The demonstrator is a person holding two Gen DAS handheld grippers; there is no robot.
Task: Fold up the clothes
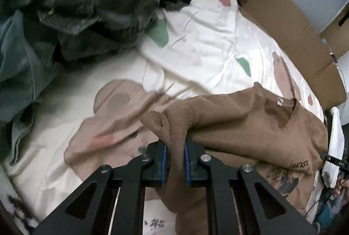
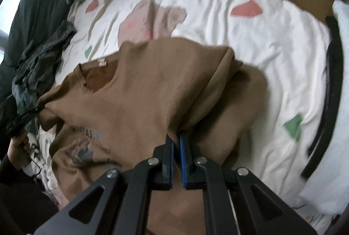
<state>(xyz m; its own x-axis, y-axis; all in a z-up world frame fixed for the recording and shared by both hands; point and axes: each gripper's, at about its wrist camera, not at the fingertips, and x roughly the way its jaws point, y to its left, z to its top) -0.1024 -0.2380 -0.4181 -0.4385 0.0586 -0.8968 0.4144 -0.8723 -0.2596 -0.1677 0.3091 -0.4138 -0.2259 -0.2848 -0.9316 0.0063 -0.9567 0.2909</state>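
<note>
Brown fleece-like T-shirt with chest print (image 2: 135, 104): half draped on bed, neck opening up, stretched between both claws.

Left claw (image 1: 175, 166) clamped on thick bunch of shirt's edge. Right claw (image 2: 176, 160) pinched on thin fold at other side.

Risks:
- Thin right pinch may slip; shirt would sag askew.
- Bunched left grip may carry wrinkle into fold.
- Rumpled cream sheet with bear print (image 1: 207, 42) may skew lay-down.
- Dark grey clothes heap (image 1: 87, 5) near; sleeve could snag.
</note>
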